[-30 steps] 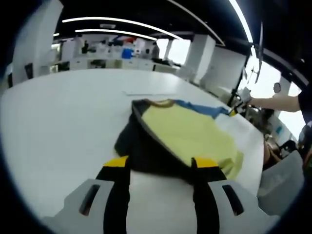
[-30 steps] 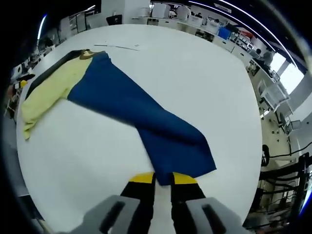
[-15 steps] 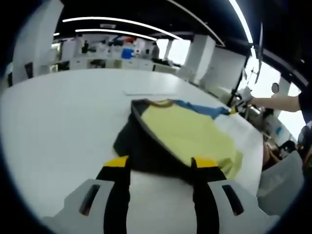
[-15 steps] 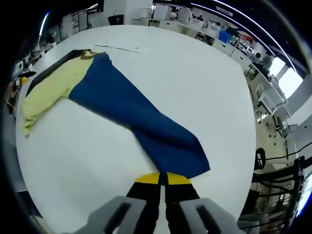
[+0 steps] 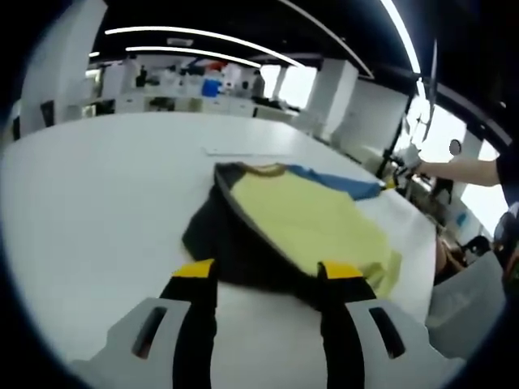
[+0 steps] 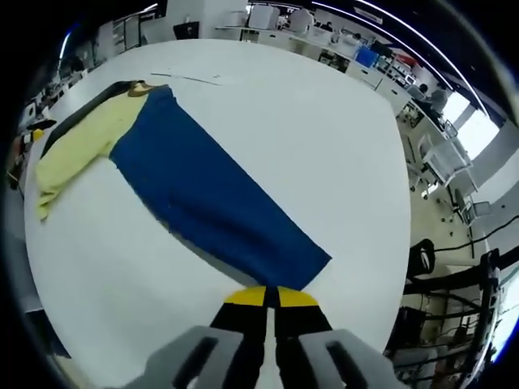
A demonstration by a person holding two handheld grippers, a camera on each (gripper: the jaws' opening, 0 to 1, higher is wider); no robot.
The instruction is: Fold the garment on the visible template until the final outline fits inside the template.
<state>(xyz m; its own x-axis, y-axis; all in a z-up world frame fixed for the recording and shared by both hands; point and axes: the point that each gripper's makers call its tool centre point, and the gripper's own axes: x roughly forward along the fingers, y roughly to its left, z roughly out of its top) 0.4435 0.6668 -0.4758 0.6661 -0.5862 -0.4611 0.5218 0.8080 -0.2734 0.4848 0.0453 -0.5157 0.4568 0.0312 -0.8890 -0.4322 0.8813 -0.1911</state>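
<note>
Right fingers [image 6: 271,297] are pinched together on the hem corner of the blue panel [image 6: 212,204], which we hold stretched in a long diagonal strip away from the rest of the garment [image 6: 89,138]. That tension looks deliberate: it keeps the panel flat and lifted off the white tabletop [image 6: 324,121] so we can carry it over for a fold. Left fingers [image 5: 266,270] stand spread apart, gripping nothing, just short of the dark sleeve side [image 5: 223,243] of the garment. We read that as staging for the next grasp. Garment lies mid-tabletop, yellow body [image 5: 312,223] up, collar [image 5: 261,170] at the far end. We can't make out a template outline under it. Fold not finished; outline is long.
</note>
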